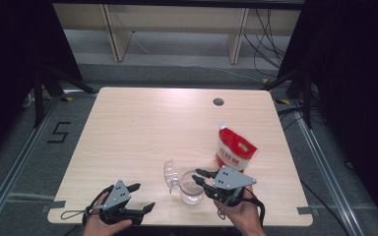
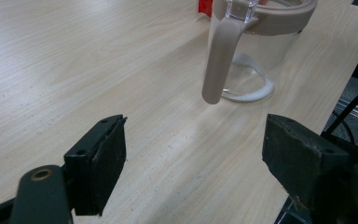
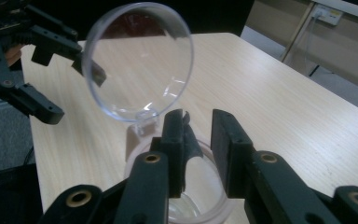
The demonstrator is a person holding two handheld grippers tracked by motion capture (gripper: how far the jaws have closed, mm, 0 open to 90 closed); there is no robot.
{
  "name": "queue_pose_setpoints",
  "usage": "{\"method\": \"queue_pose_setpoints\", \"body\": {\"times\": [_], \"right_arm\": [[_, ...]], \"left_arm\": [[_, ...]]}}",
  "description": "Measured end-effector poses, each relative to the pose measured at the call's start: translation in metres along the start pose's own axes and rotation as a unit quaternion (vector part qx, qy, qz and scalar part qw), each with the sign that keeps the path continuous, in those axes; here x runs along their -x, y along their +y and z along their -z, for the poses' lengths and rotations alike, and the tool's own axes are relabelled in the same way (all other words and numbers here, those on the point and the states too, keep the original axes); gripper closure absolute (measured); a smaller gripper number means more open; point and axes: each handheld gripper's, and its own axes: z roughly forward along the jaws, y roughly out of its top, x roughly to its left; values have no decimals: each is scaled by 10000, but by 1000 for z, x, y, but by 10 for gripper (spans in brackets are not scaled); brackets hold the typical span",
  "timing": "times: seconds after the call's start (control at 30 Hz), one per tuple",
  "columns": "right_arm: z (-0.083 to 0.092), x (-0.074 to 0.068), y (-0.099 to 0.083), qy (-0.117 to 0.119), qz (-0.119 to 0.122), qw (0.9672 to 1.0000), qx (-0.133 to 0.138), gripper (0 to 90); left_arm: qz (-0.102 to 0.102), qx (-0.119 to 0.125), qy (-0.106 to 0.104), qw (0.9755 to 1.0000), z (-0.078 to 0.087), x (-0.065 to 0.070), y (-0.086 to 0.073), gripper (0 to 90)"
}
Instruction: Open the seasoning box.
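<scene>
A clear jar (image 1: 192,189) with a beige rim and handle (image 2: 219,60) stands near the table's front edge, its round clear lid (image 1: 170,174) flipped up on the left side. A red and white pouch (image 1: 234,150) stands upright just behind it to the right. My right gripper (image 1: 196,177) hovers over the jar's rim (image 3: 214,205) from the right; its jaws are a narrow gap apart with nothing between them (image 3: 198,130), facing the lid (image 3: 137,60). My left gripper (image 1: 145,195) rests at the front left, wide open and empty (image 2: 193,158), pointing at the jar (image 2: 256,56).
The wooden table (image 1: 142,128) has a round cable hole (image 1: 218,102) at the back right. Dark stands and cables flank the table on the floor. A pale shelf frame stands beyond the far edge.
</scene>
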Motion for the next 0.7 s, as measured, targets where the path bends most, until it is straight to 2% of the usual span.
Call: {"method": "queue_pose_setpoints", "body": {"times": [0.03,0.1,0.13,0.17,0.23,0.33,0.6,0.63,0.67,0.7], "right_arm": [[1,3,-2,-50,-26,10000,6,716],[1,4,-4,-43,-94,9999,14,714],[1,7,-6,-106,5,9999,64,698],[2,7,-7,-47,-147,9999,17,689],[2,9,-11,-80,-170,9998,50,670],[3,11,-13,-115,-222,9997,82,653],[11,18,-21,-263,-319,9990,151,565],[12,20,-22,-259,-241,9992,183,553],[12,19,-24,-274,-398,9987,179,538],[13,21,-26,-313,-447,9984,163,506]], "left_arm": [[82,6,-19,10000,0,0,0,214],[50,8,-31,10000,0,0,0,213],[65,3,-53,10000,0,0,0,213],[82,4,-60,9999,0,0,0,212],[145,63,-48,9999,-1,1,0,193],[114,67,-44,9999,-1,1,0,192],[205,125,-74,9997,-2,2,1,187],[211,124,-75,9997,-2,2,1,184],[181,103,-72,9998,-2,1,1,182],[217,131,-83,9996,-2,1,1,172]]}}
